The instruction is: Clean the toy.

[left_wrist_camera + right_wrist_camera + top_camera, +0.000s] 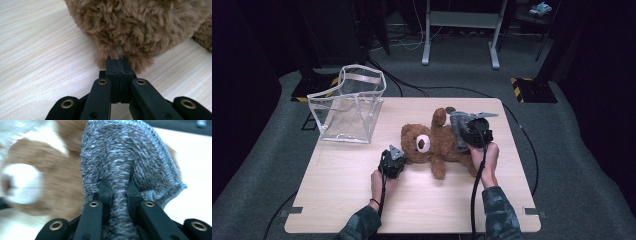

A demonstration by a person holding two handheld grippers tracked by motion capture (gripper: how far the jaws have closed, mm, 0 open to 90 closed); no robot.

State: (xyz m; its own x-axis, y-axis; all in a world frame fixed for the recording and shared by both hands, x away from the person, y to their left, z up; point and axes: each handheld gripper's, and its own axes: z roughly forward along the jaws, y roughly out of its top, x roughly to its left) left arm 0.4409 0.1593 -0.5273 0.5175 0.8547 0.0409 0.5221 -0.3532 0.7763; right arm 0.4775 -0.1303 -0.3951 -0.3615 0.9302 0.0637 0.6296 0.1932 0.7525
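Observation:
A brown teddy bear (432, 145) lies on its back in the middle of the wooden table (352, 190), one arm raised. My left gripper (401, 160) sits at the left side of its head. In the left gripper view the left gripper (119, 65) is shut, with a tuft of the bear's fur (135, 30) pinched at its tips. My right gripper (463, 132) hovers over the bear's body, shut on a grey knitted cloth (457, 125). In the right gripper view the cloth (125, 157) bunches between the right gripper (119, 193) jaws and drapes over the blurred bear (45, 182).
A clear plastic bag with white trim (349, 107) stands open at the table's back left corner. Black cables (532, 150) trail off the table's right side. A white metal frame (459, 30) stands on the floor beyond the table.

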